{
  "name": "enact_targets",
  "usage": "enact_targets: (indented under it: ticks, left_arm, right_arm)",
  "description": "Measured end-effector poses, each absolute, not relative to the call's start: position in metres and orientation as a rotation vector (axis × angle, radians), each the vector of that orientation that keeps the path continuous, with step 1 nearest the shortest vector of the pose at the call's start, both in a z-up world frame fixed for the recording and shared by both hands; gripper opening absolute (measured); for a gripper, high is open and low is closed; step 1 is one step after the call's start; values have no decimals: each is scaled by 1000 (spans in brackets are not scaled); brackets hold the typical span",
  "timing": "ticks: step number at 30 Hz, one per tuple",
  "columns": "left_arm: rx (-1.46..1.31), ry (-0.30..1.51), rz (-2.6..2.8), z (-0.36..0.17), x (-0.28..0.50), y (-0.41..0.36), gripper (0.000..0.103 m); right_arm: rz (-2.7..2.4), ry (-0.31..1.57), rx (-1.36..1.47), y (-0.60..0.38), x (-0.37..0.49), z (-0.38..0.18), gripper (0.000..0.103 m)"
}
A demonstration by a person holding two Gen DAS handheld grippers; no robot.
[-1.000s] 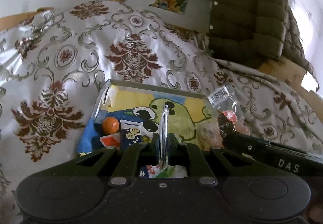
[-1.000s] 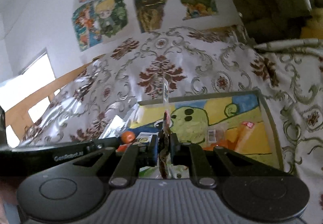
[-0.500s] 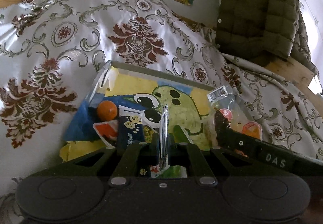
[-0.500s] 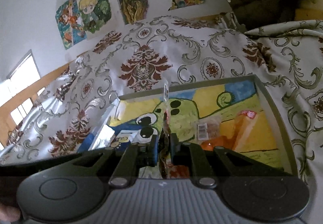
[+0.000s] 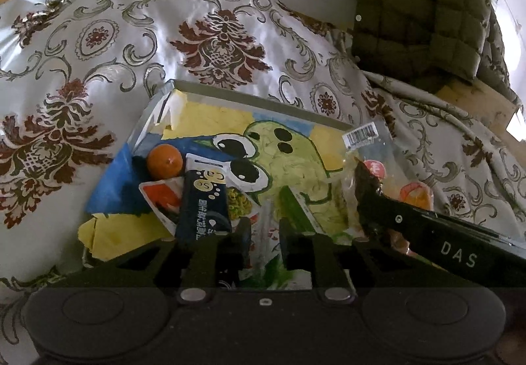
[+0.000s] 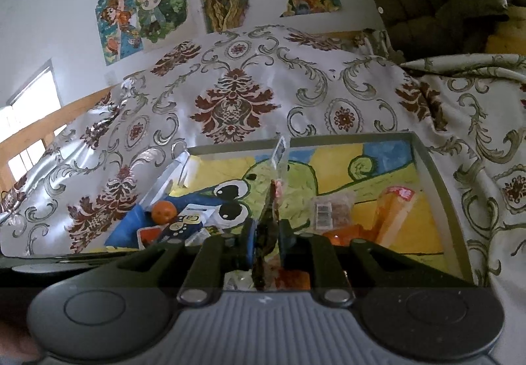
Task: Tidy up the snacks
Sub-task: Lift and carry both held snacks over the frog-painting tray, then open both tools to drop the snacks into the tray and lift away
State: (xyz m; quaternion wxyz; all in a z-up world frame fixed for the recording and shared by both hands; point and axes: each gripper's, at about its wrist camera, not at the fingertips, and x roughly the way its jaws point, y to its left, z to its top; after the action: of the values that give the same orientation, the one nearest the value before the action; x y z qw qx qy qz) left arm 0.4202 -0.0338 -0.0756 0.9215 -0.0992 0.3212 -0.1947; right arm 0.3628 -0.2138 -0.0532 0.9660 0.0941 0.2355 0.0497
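Jaws of left gripper opening, a thin clear wrapper edge standing in the gap, pads no longer pressing it. Jaws of right gripper also opening, narrow gap around a dark snack packet with clear barcoded top. Both over painted tray on patterned table cloth. Inside tray, left end: small orange, dark blue packet, red-and-white packet. Right side: orange-wrapped snacks. Olive quilted jacket behind.
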Motion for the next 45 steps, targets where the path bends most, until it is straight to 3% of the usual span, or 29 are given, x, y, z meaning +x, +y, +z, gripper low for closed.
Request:
enact_targets:
  ticks: [2,8,11,15,19,21,32,45]
  left_arm:
    - [-201,659,-400,-73,419,-34,24]
    - [-209,635,-391,-64,412,-32,51]
    - [-219,621,-374,-56,407,-29,65]
    - [-236,590,-339,-44,394,-21,82]
    - [-214,544,-311,-27,374,-14,89]
    - [-198,515,-295,-17,361,-11,99]
    - [-209,417,-196,22,269,5,102]
    - [-34,403,-56,18,161,28,102]
  right_arm:
    - [100,478,194,-215,362,-52,17]
    - [97,464,198,-220,359,-42,22]
    - [89,447,216,-225,356,-35,30]
    - [69,418,233,-232,347,-21,48]
    - [42,384,229,-239,329,-7,62]
    - [33,370,218,-240,319,0,69]
    - [44,281,190,-239,251,32,102]
    - [9,294,190,-235,175,38,103]
